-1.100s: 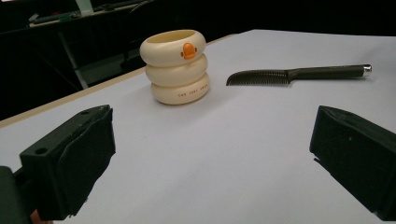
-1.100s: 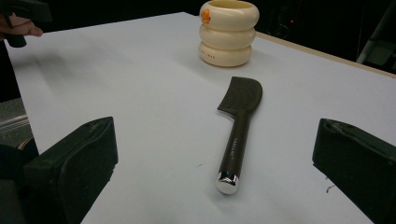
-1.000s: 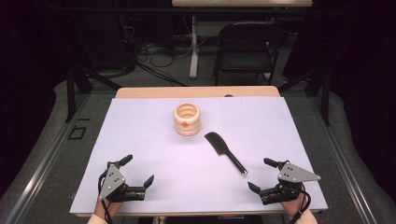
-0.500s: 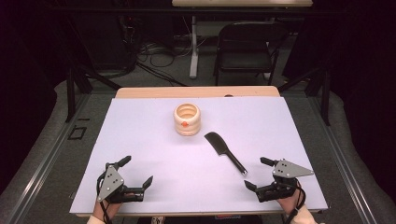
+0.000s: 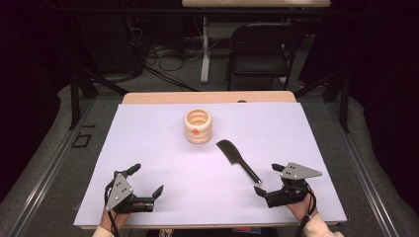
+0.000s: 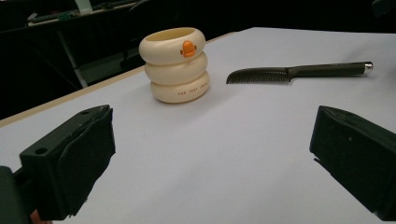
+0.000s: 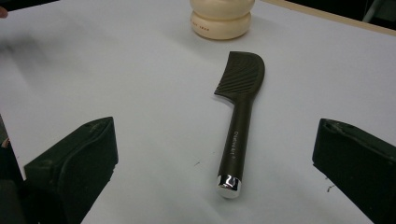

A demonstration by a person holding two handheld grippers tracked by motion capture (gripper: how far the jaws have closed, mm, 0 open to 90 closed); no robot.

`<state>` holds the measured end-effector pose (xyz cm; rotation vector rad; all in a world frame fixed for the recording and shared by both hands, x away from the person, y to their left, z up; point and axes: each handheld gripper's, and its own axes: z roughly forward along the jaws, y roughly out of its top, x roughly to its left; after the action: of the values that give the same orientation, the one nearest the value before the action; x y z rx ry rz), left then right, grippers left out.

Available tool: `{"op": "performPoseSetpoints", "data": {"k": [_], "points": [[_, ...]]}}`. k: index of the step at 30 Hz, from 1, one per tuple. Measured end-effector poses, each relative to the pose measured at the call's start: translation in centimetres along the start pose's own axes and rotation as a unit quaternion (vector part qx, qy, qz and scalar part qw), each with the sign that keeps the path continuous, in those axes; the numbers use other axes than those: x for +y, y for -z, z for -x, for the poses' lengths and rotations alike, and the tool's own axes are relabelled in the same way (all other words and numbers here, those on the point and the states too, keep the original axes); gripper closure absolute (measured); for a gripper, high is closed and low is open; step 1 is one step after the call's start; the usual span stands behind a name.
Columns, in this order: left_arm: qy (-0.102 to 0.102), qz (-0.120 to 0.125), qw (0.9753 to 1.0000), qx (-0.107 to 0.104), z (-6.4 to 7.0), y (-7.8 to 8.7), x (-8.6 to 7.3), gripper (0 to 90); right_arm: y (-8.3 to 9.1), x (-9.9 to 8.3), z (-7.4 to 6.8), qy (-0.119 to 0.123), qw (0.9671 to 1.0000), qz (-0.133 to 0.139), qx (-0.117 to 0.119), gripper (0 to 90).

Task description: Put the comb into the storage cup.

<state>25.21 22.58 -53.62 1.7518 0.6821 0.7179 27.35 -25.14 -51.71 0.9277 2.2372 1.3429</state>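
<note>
The right hand-held gripper (image 5: 265,179) rests released at the surface's (image 5: 148,148) near right corner, jaws spread just short of the black comb's (image 5: 238,161) handle end. The left hand-held gripper (image 5: 146,181), also released, sits near the left corner.

Table (image 5: 148,148): 1. Cream holder (image 5: 198,126) of stacked rings: 1. Black comb (image 5: 238,161): 1. Grippers: 2, left (image 5: 143,186) and right (image 5: 267,178). Folding chair (image 5: 262,49) behind: 1.

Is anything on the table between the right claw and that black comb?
No. In the right gripper view, the open right gripper points at the comb, and just bare white table lies before the comb's silver handle end. The high view agrees.
</note>
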Motion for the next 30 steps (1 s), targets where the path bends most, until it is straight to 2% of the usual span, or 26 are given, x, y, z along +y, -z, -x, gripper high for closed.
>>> {"op": "performPoseSetpoints", "data": {"k": [5, 14, 19, 30], "points": [[0.000, 0.000, 1.0000, 0.000, 0.0, 0.1, 0.0, 0.1, -0.5, 0.3, 0.1, 0.003, 0.9998, -0.017, -0.003, 0.0], [-0.001, -0.002, 1.0000, 0.000, 0.0, -0.1, 0.0, 0.1, -1.4, 1.1, 0.3, -0.013, 0.9985, -0.053, 0.002, 0.0], [0.000, -0.001, 1.0000, 0.001, 0.0, -0.1, 0.0, 0.1, -2.1, 1.6, 0.6, -0.021, 0.9965, -0.081, 0.003, 0.0], [-0.002, -0.003, 1.0000, 0.000, 0.0, -0.1, 0.0, 0.1, -3.3, 2.6, 0.5, -0.020, 0.9927, -0.119, 0.000, 0.0]]}}
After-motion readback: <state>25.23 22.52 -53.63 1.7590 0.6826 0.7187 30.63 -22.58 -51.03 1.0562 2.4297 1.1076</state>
